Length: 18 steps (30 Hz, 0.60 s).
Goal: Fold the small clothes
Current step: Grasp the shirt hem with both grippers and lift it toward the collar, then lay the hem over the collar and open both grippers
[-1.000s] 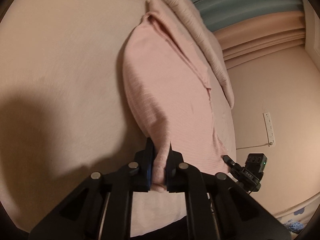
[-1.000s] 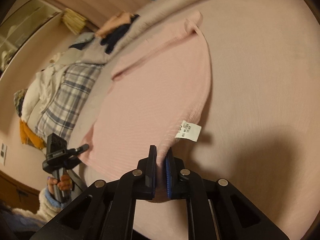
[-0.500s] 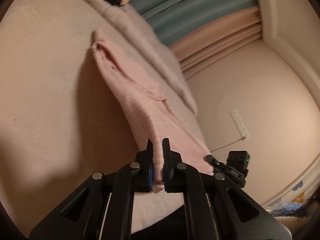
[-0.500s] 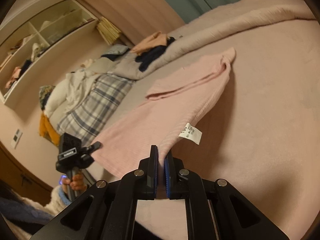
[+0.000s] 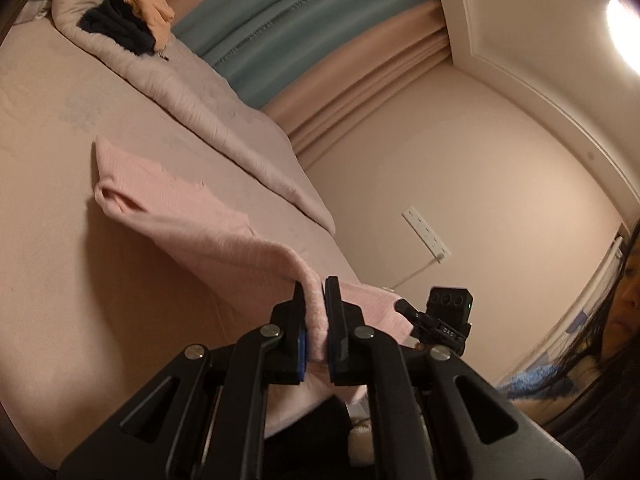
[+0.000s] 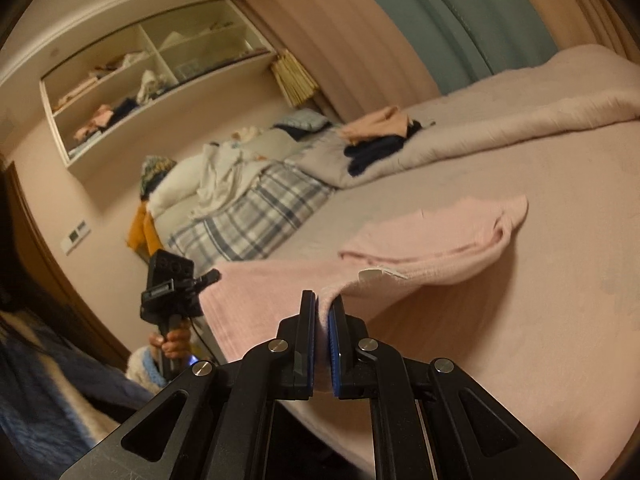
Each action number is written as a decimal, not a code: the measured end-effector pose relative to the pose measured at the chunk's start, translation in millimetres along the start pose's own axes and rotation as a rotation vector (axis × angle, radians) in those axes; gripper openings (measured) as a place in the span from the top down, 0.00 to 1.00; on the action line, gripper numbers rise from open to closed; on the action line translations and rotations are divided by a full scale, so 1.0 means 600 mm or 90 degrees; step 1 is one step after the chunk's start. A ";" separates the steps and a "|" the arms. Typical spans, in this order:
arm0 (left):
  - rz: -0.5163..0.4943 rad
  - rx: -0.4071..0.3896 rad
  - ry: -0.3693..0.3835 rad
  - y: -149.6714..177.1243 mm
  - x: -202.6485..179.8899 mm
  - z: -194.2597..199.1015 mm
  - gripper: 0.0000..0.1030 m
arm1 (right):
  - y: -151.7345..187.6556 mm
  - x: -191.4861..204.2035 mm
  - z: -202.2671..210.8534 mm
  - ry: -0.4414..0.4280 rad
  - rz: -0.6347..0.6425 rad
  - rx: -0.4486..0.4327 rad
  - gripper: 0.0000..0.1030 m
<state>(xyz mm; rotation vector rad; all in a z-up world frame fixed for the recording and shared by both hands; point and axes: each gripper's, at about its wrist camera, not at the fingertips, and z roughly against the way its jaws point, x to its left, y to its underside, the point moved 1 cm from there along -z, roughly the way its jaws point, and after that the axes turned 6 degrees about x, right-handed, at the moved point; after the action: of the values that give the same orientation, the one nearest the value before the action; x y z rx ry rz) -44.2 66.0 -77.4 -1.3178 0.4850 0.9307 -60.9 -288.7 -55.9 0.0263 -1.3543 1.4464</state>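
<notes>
Pink garment (image 5: 188,216) hung by its near edge between the two claws: the left claw (image 5: 314,320) pinched one corner, the right claw (image 6: 323,332) the other. Its far end lay on the bed (image 6: 540,340). Judged step: lifting the hem to fold it forward onto the far end, which calls for level, matched hands. A white label (image 6: 380,274) showed edge-on, unreadable.

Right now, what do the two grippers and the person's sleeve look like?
The left gripper and the right gripper are both matte black, with angular frames, triangular cutouts, silver round bolts and blue pads inside the fingers. Seen from the right wrist, the left one carries a black box on its handle. The sleeve is fluffy, white with a blue cuff.
</notes>
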 end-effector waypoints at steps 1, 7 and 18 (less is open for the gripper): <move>0.008 -0.006 -0.006 -0.008 0.005 -0.002 0.94 | -0.004 -0.004 -0.003 0.000 -0.010 -0.008 0.92; 0.093 -0.019 -0.039 -0.062 0.075 -0.034 0.94 | -0.033 -0.086 -0.026 0.009 -0.128 -0.052 0.92; 0.164 0.003 -0.114 -0.210 0.212 -0.108 0.94 | -0.147 -0.234 -0.130 0.055 -0.233 -0.051 0.92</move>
<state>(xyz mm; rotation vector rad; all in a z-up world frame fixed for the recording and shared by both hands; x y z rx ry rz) 141.5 44.8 -114.3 -1.1715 0.5241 1.2489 103.2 -347.7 -112.6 0.1503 -1.2597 1.0733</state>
